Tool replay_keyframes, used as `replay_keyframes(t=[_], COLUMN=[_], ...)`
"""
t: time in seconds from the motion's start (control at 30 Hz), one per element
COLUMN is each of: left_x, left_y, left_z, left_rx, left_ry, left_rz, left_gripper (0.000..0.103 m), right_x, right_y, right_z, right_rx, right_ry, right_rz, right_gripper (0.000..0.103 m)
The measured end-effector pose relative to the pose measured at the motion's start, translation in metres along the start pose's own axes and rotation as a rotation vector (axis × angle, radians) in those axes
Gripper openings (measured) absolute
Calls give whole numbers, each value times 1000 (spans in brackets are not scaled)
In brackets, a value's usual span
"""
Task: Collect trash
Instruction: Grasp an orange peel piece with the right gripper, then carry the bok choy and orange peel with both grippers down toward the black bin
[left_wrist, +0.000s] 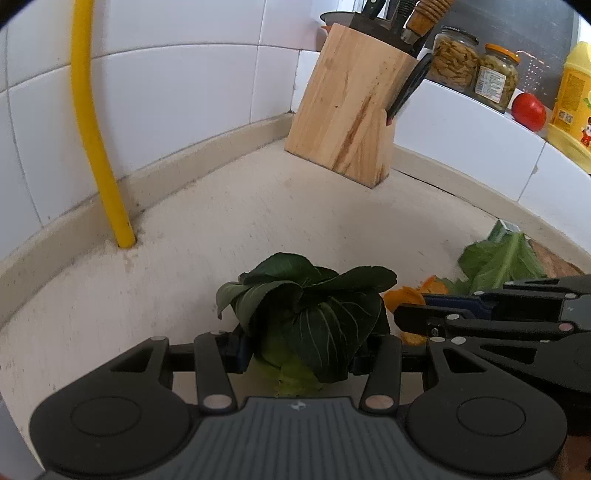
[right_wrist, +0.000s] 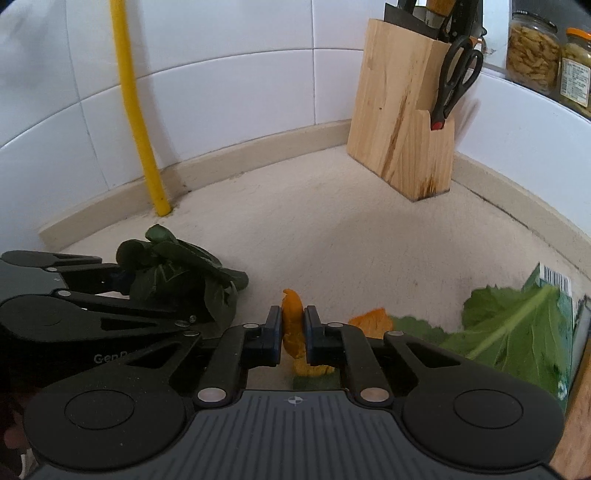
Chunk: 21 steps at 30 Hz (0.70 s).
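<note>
My left gripper (left_wrist: 301, 350) is shut on a dark green bok choy (left_wrist: 310, 314), whose leaves fan out above the jaws and whose pale stem end hangs below them. In the right wrist view the same bok choy (right_wrist: 177, 273) and the left gripper (right_wrist: 125, 280) show at the left. My right gripper (right_wrist: 293, 328) is shut on a strip of orange peel (right_wrist: 291, 321). Another piece of orange peel (right_wrist: 373, 321) lies just right of it on the counter, and the right gripper (left_wrist: 413, 317) appears at the right of the left wrist view.
A light green leaf (right_wrist: 517, 332) lies over a green packet (right_wrist: 554, 288) at the right. A wooden knife block (right_wrist: 402, 118) with black scissors (right_wrist: 456, 79) stands in the tiled corner. A yellow pipe (right_wrist: 136, 110) rises from the beige counter (right_wrist: 332, 229). Jars (left_wrist: 454, 59), a tomato (left_wrist: 528, 110) and a yellow bottle (left_wrist: 576, 92) stand on the ledge.
</note>
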<state>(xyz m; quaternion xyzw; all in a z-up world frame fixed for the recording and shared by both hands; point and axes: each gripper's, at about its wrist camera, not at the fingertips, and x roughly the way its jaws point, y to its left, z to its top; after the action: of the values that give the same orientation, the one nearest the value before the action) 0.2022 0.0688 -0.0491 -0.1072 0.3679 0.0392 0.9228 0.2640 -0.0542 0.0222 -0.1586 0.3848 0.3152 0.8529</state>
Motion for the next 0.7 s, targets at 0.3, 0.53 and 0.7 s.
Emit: replay_keyframes(t=[0.3, 0.53, 0.7], left_x=[-23, -42, -57], left_y=[-4, -3, 2], left_z=[-12, -23, -33], left_rx=[-11, -9, -18], left_ry=[1, -4, -3], left_rz=[-18, -26, -31], left_gripper=[40, 40, 40], right_x=[-20, -34, -41], right_y=[8, 20, 33], right_z=[-13, -21, -26], right_rx=[23, 22, 11], right_ry=[15, 14, 20], right_rz=[-3, -11, -9], right_gripper=[16, 16, 16])
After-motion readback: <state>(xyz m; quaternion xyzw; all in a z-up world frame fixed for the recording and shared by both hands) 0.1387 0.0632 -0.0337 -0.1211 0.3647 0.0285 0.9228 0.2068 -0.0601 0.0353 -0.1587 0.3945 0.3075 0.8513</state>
